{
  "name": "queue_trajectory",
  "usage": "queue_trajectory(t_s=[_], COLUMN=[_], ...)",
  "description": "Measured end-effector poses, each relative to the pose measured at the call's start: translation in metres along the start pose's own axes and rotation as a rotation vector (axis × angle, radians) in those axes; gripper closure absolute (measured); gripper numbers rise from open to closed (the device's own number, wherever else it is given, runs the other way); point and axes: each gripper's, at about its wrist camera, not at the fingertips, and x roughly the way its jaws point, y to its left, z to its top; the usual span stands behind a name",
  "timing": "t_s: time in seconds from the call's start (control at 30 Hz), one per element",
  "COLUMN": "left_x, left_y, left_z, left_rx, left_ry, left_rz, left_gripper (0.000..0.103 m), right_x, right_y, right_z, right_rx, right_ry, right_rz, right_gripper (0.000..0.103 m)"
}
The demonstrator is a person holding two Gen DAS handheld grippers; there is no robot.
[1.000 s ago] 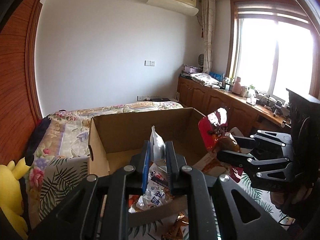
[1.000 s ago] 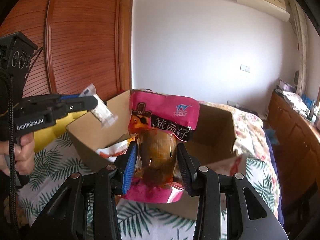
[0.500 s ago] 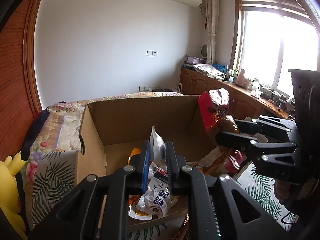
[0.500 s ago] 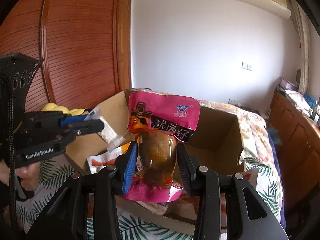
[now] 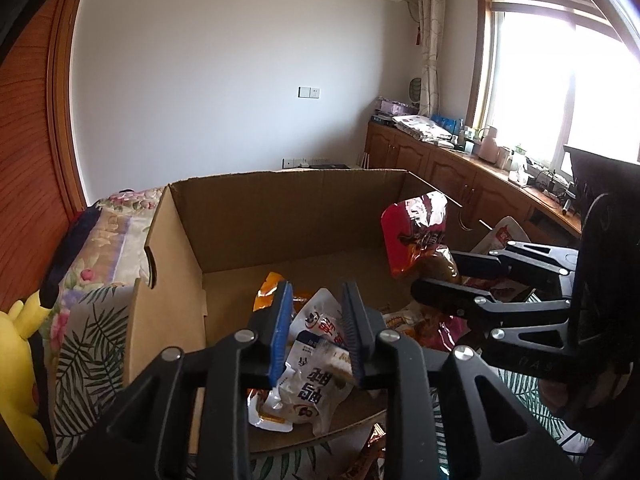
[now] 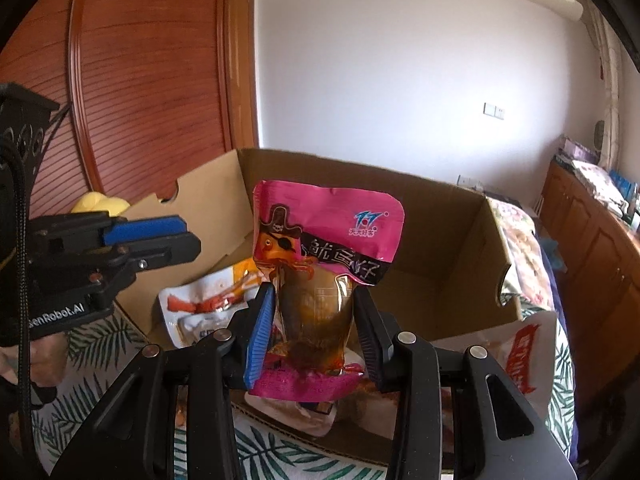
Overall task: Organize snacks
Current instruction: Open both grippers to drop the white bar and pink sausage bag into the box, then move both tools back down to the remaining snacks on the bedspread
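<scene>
Snacks are going into the cardboard box (image 5: pixel 180 264) that fills the middle of both views, and we judge the depositing step to be in hand. Our right gripper (image 6: pixel 314 334) pinches a pink squid packet (image 6: pixel 320 248) at its clear lower half, holding it upright over the box's near edge, at centre frame. Our left gripper (image 5: pixel 316 334) hangs above the box with its jaws parted and nothing between them; a white snack pouch (image 5: pixel 308 380) lies loose beneath it on the box floor, beside an orange packet (image 5: pixel 268 286). More packets (image 5: pixel 372 456) show outside the box at the lower edge of the left view. Next, we would lower the pink packet past the rim and let the jaws part, while the free gripper goes for a packet outside.
</scene>
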Motion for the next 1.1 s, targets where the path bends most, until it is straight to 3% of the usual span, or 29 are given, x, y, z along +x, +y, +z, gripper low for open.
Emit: queue_trajectory(t_s=[0.33, 0.6, 0.73, 1.1], left_x=[-0.013, -0.038, -0.053, -0.086], left_y=[-0.006, -0.009, -0.010, -0.016], left_z=[-0.003, -0.007, -0.013, -0.040], left_rx=[0.016, 0.024, 0.026, 0.030], left_ry=[-0.003, -0.017, -0.028, -0.014], left_rz=[0.010, 0.013, 0.032, 0.064], left_gripper=[0.072, 0.068, 0.060, 0.057], right_x=[-0.006, -0.039, -0.057, -0.087], right_y=[-0.004, 0.012, 0.022, 0.054], right_z=[0.001, -0.002, -0.009, -0.037], right_rx=[0.022, 0.002, 0.007, -0.008], right_ry=[0.003, -0.031, -0.041, -0.020], right_rz=[-0.011, -0.004, 0.014, 0.041], right_gripper=[0.059, 0.059, 0.059, 0.059])
